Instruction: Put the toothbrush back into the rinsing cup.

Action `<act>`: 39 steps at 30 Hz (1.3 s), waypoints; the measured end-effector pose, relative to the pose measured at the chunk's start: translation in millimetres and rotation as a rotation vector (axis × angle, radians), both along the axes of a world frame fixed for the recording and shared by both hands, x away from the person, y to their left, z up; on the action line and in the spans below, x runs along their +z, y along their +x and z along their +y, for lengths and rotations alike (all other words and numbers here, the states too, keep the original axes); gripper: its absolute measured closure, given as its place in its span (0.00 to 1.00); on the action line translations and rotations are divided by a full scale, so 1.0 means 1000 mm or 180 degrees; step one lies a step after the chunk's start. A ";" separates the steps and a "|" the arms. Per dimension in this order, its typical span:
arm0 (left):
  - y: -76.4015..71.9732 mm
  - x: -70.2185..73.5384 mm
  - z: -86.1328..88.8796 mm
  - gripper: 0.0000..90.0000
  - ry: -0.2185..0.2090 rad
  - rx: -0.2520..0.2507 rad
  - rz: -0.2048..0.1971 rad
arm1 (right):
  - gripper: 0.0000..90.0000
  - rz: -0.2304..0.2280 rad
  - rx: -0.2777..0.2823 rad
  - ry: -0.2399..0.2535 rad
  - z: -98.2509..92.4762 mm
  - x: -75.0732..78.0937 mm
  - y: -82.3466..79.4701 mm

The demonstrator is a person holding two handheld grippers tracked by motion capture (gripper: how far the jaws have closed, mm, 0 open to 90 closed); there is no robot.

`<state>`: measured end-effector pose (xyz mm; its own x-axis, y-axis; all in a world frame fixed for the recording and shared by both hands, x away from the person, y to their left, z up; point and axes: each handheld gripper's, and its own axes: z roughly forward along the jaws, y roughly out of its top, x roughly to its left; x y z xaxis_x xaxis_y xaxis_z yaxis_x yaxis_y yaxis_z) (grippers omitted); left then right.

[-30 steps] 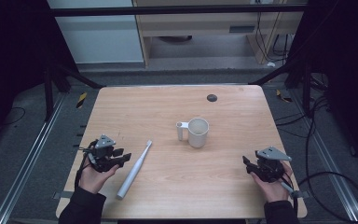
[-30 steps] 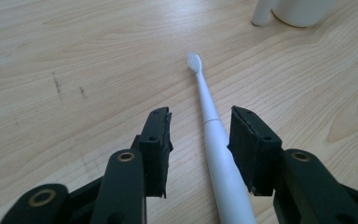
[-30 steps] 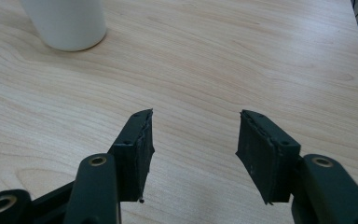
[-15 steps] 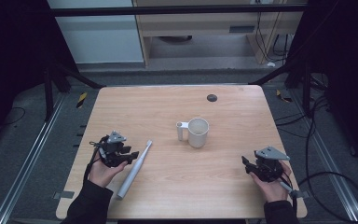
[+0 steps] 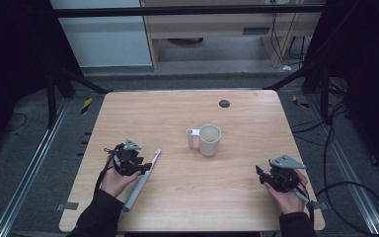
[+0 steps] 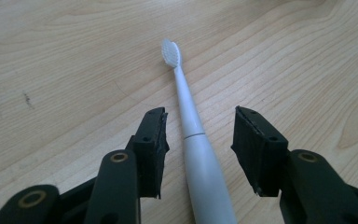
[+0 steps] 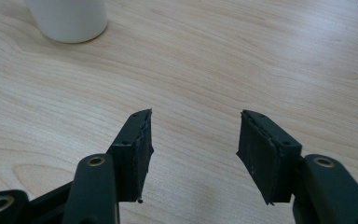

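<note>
A white electric toothbrush [image 5: 142, 180] lies flat on the wooden table [image 5: 177, 118], its brush head [image 6: 170, 50] pointing away from me. My left gripper [image 5: 137, 165] is open and sits astride its handle [image 6: 205, 177], one jaw on each side, neither touching it. A white mug [image 5: 208, 139] with its handle to the left stands near the table's middle. At the front right my right gripper [image 5: 269, 178] is open above bare wood, with the mug's base [image 7: 67, 18] far ahead to its left.
A small dark round disc [image 5: 224, 103] lies near the table's far edge. Black metal frame legs and cables surround the table. A cabinet stands on the floor beyond it.
My left gripper has moved right and forward over the toothbrush handle, which now lies between its jaws. The right gripper has barely shifted.
</note>
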<state>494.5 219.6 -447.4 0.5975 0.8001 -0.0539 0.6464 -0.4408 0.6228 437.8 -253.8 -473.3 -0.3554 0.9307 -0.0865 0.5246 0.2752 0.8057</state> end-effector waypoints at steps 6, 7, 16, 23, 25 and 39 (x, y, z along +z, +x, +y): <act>0.002 -0.007 -0.002 0.59 0.0096 -0.0020 0.0106 | 0.50 0.0002 0.0011 -0.0009 0.000 0.000 0.000; 0.003 -0.008 -0.003 0.60 0.0106 -0.0026 0.0122 | 0.50 0.0002 0.0012 -0.0009 0.000 0.000 0.000; 0.003 -0.012 -0.005 0.60 0.0174 -0.0036 0.0217 | 0.50 0.0019 0.0016 -0.0019 0.000 -0.001 0.000; 0.004 -0.015 -0.006 0.61 0.0239 -0.0047 0.0289 | 0.50 0.0039 0.0019 -0.0018 0.000 -0.001 0.000; 0.004 -0.016 -0.006 0.61 0.0248 -0.0052 0.0311 | 0.50 0.0034 0.0024 -0.0026 0.000 -0.001 0.000; 0.006 -0.023 -0.009 0.65 0.0329 -0.0075 0.0461 | 0.50 0.0062 0.0042 -0.0046 0.000 -0.002 0.001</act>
<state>500.6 210.9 -470.9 0.6082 0.7916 -0.0589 0.7147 -0.5138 0.4745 438.7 -253.4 -475.0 -0.3694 0.9246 -0.0928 0.5362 0.2937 0.7913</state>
